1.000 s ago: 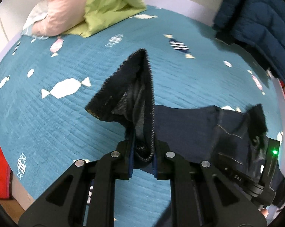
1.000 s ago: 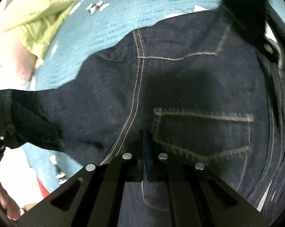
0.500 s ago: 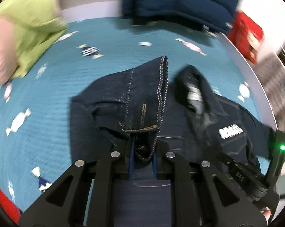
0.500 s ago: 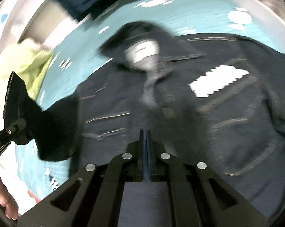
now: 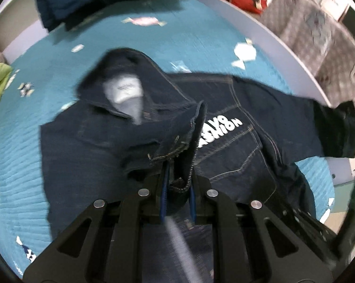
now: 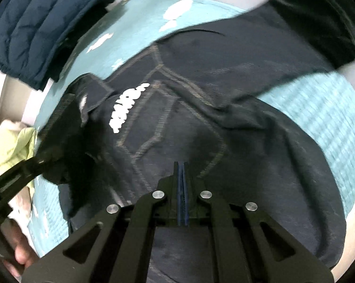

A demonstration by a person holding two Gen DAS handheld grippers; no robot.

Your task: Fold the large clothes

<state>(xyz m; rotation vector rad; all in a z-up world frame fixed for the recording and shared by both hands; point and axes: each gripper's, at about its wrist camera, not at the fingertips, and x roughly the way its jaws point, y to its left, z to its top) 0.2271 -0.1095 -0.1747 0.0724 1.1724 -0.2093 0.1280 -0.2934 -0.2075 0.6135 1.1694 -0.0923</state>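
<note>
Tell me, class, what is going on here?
A person is folding a dark denim jacket with white lettering on a teal quilted bedspread. The left tool is clamped on a bunched sleeve cuff, held over the jacket's front. The right tool is shut over the hem area. The other sleeve lies stretched out.

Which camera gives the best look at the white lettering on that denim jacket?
The left wrist view: the white lettering is nearly readable there, though the held cuff hides part. In the right wrist view the white lettering is a blurred, slanted smear.
</note>
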